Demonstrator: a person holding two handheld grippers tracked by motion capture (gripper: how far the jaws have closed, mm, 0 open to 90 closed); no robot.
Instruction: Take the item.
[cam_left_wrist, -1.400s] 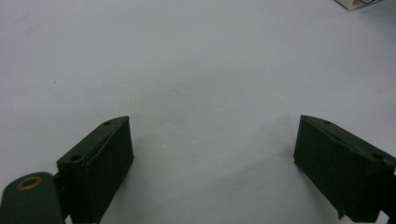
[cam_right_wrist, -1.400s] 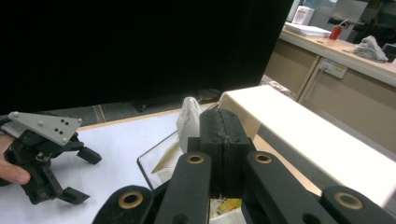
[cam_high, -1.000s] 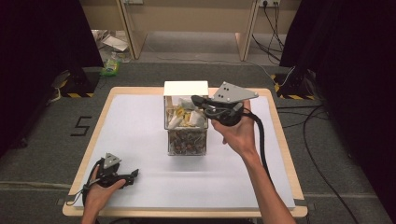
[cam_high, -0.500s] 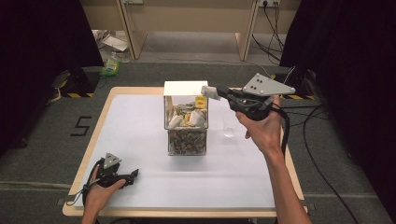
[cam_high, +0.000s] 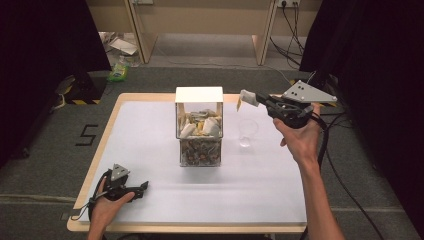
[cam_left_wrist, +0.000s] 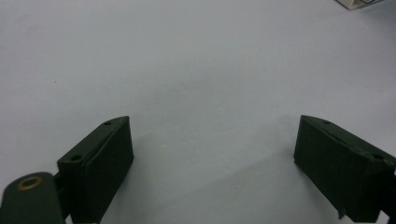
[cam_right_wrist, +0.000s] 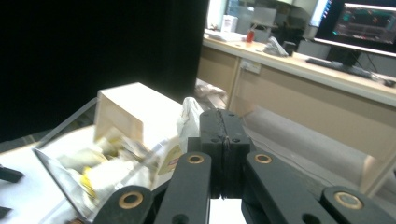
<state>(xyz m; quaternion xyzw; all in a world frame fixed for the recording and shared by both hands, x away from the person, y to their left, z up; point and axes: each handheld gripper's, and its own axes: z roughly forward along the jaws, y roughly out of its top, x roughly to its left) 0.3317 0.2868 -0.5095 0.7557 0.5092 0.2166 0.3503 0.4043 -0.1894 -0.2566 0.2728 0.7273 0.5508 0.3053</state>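
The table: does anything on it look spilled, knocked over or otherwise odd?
Nothing stands out. The clear box stands upright with its packets inside, the plastic cup stands upright beside it, and the right gripper holds a small packet above the cup. No spill shows on the table.

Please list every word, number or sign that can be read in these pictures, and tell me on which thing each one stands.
"5": black mark on the grey floor left of the table, high view.
Print on the tag of the tea bag held in the right gripper: too blurred to read.
Packets in the clear box: print too small to read.
Monitor in the right gripper view: screen text too small to read.
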